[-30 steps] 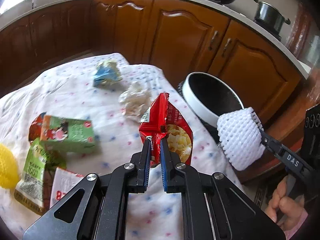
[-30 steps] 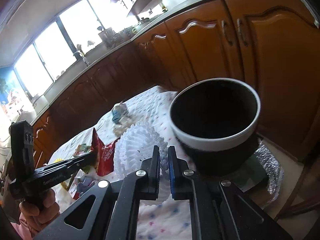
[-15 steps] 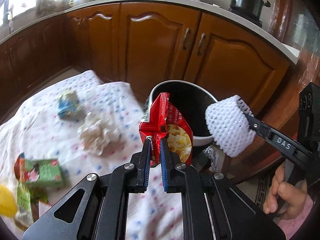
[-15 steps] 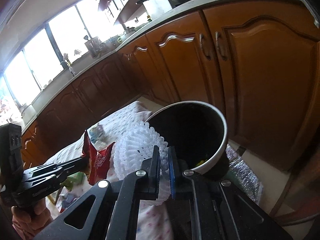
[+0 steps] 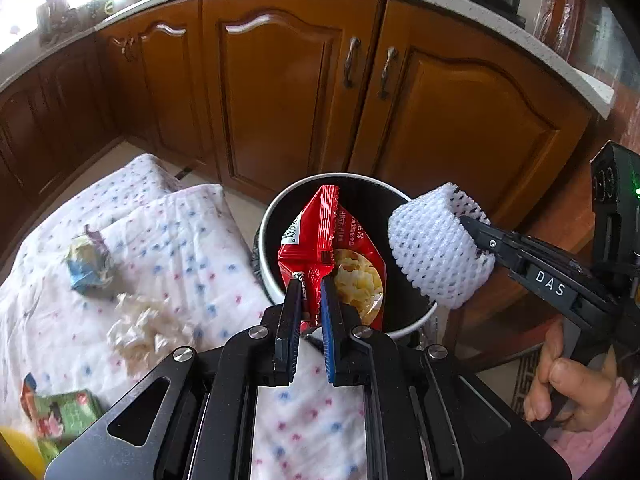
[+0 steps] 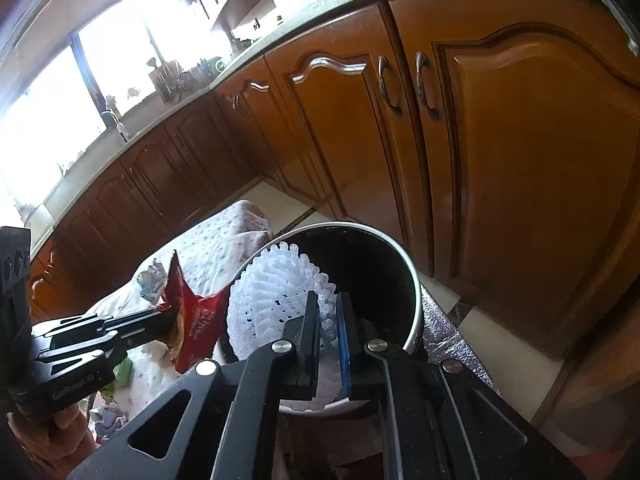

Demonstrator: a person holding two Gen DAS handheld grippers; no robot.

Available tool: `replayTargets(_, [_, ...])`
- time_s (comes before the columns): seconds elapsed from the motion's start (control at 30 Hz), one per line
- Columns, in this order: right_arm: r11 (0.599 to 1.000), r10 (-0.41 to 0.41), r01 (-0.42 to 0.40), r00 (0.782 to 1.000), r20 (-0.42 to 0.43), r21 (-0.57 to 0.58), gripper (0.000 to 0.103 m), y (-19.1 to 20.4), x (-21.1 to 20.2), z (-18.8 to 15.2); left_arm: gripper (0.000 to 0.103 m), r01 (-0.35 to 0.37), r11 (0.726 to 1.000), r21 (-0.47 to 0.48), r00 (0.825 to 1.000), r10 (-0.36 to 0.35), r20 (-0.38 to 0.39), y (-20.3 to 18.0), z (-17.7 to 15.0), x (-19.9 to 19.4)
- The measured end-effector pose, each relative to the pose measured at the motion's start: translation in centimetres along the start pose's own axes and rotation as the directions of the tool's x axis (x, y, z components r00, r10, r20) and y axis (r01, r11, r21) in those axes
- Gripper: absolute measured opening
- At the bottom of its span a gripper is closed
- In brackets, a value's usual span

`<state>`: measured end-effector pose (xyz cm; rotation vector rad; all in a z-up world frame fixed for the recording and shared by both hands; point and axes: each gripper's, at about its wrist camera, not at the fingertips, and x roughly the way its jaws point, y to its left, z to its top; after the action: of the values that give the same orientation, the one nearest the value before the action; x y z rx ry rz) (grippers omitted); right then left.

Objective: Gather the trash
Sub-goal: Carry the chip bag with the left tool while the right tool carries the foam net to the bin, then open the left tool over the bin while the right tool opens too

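My left gripper is shut on a red snack wrapper, which stands up over the mouth of the round black bin. My right gripper is shut on a white foam fruit net, held above the same bin. In the left wrist view the foam net hangs at the bin's right rim, with the right gripper behind it. The right wrist view shows the red wrapper in the left gripper at the bin's left side.
On the spotted cloth lie a blue crumpled wrapper, a white crumpled tissue, a green carton and something yellow. Brown cabinet doors stand close behind the bin. A hand grips the right tool.
Both grippers moved from over the cloth toward the bin, still carrying their items. The wrapper and foam net now hang over the bin's opening; the litter on the cloth has slid left in view.
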<state>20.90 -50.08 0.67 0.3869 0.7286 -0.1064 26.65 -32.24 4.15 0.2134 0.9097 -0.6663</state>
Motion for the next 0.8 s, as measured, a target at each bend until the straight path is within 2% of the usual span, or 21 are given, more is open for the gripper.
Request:
replayTargets(0.3, [1.000, -0.019, 0.019, 0.996, -0.084, -0.008, 0.008, -1.3, 2.7, 0.4, 0.009, -0.010, 0.999, 0.041, 0.996, 0.013, -0.083, -1.0, 1.7, 4.1])
replayTargets(0.47, [1.000, -0.026, 0.026, 0.995, -0.098, -0.004, 0.013, -1.8, 3.3, 1.2, 0.012, -0.018, 0.998, 0.055, 0.994, 0.024, -0.110, -1.3, 2.4, 5.3])
replayTargets(0.57, [1.000, -0.026, 0.027, 0.994, -0.105, 0.002, 0.018, -2.1, 3.5, 1.3, 0.020, -0.018, 0.998, 0.053, 0.991, 0.025, -0.129, -1.8, 2.9, 6.1])
replayTargets(0.7, [1.000, -0.019, 0.020, 0.994, -0.106, 0.011, 0.032, -2.3, 3.3, 1.3, 0.028, -0.011, 0.999, 0.036, 0.991, 0.015, -0.132, -2.0, 3.0, 6.2])
replayTargets(0.8, [1.000, -0.018, 0.020, 0.995, -0.097, 0.017, 0.036, -2.3, 3.0, 1.1, 0.031, -0.005, 1.000, 0.025, 0.993, 0.008, -0.121, -1.8, 3.0, 5.9])
